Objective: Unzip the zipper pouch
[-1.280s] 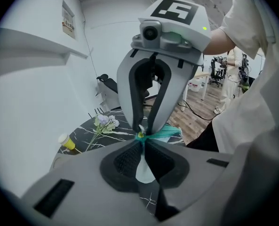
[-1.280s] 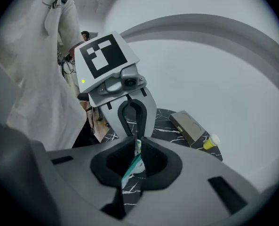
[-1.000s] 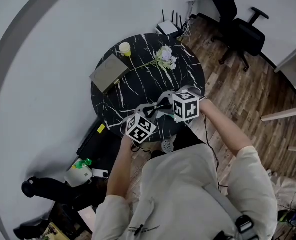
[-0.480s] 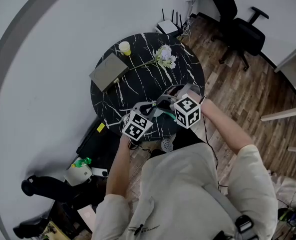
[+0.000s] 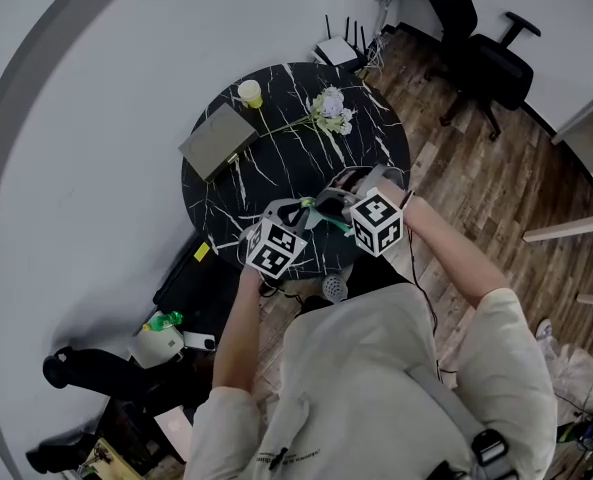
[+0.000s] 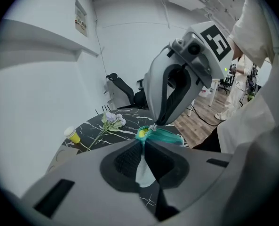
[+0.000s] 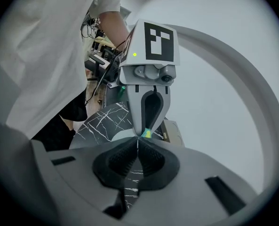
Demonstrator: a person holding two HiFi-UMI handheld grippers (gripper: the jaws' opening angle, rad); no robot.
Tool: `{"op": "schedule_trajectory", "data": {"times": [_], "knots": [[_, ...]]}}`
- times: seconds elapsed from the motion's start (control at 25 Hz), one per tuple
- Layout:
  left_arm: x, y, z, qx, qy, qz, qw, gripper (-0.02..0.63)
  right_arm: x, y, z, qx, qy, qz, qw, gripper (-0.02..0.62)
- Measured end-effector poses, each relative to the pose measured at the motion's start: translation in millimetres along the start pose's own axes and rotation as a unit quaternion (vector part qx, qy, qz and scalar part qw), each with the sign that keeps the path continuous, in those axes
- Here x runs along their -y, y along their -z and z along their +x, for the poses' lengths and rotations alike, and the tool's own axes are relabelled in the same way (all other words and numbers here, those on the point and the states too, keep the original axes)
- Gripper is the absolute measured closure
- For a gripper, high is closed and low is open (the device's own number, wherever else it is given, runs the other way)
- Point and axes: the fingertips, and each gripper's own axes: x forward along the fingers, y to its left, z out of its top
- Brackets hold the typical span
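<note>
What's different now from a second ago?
The right gripper rolled sideways and shut its jaws on the zipper pull of the pouch. The left gripper stayed clamped on the pouch, both stayed over the table, and the cup and flowers did not move.

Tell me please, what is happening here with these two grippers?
A person holds a gripper in each hand above a round black table. The left gripper is clamped on one end of a teal pouch, which is held up off the table. The right gripper is shut on what looks like the zipper pull, close to that same end. How far the zipper is open cannot be told.
</note>
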Motion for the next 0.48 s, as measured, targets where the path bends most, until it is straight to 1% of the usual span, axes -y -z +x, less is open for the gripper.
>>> {"op": "schedule_trajectory", "data": {"times": [0.12,0.48], "knots": [[-2.3,0.5,-1.7,0.007,-0.003,-0.017,0.9998,0.566,-0.4,1.5,-0.3,0.001,0.0,0.004,1.0,0.584],[-6.6,-3.4,-5.0,0.009,-0.027,-0.023,0.9993,0.566,-1.5,7.4,-3.6,-0.001,0.002,0.004,1.0,0.584]]}}
